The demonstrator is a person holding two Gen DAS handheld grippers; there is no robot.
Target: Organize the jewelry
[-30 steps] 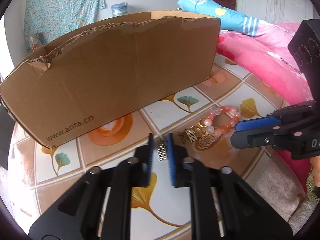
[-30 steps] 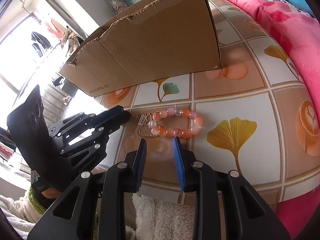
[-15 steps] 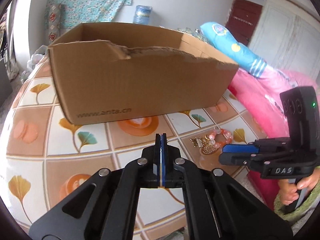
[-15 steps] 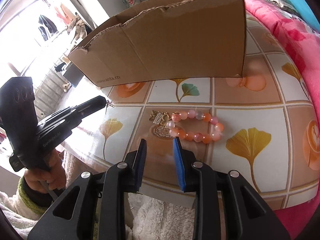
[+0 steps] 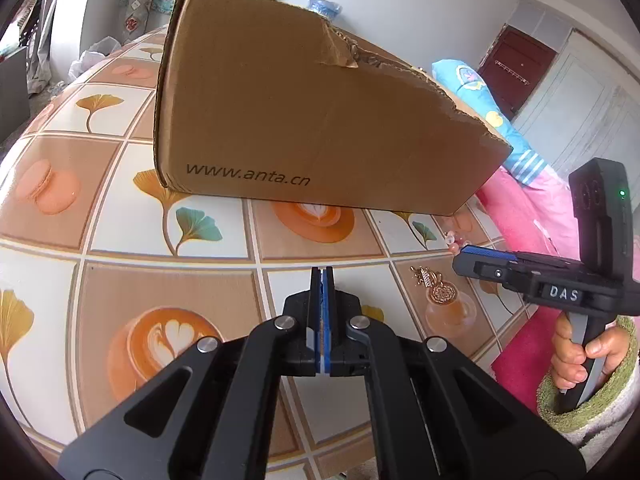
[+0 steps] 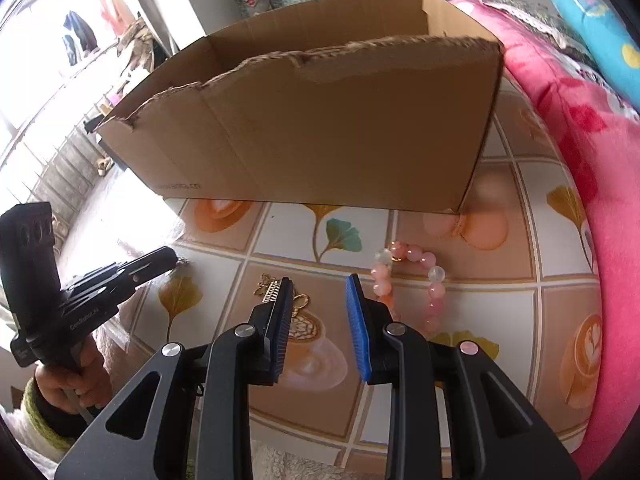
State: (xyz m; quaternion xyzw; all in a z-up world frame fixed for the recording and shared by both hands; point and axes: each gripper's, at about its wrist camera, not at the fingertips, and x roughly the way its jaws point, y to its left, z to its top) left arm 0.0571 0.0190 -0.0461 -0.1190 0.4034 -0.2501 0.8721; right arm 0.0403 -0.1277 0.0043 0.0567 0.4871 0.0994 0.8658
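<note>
My left gripper (image 5: pixel 322 276) is shut, pads pressed together. In the right wrist view it (image 6: pixel 173 258) hangs over the table's left part with a small silver charm (image 6: pixel 184 262) dangling from its tip. A pink and orange bead bracelet (image 6: pixel 408 280) lies on the table, with gold charms (image 6: pixel 272 292) left of it. My right gripper (image 6: pixel 319 282) hovers just over them, open, with nothing between its fingers. In the left wrist view the right gripper (image 5: pixel 464 256) covers most of the bracelet (image 5: pixel 452 240), and the gold charms (image 5: pixel 434 286) lie below its tip.
A torn cardboard box (image 5: pixel 320 120) with an open top (image 6: pixel 320 40) stands behind the jewelry on the table with the tile-patterned cloth (image 5: pixel 120 240). Pink bedding (image 6: pixel 600 200) borders the table on the right. A hand (image 5: pixel 576 352) holds the right gripper's handle.
The left gripper's jaws shut on the small silver charm, then it carried the charm left, away from the bracelet, and rolled. The right gripper drew closer over the bracelet and gold charms.
</note>
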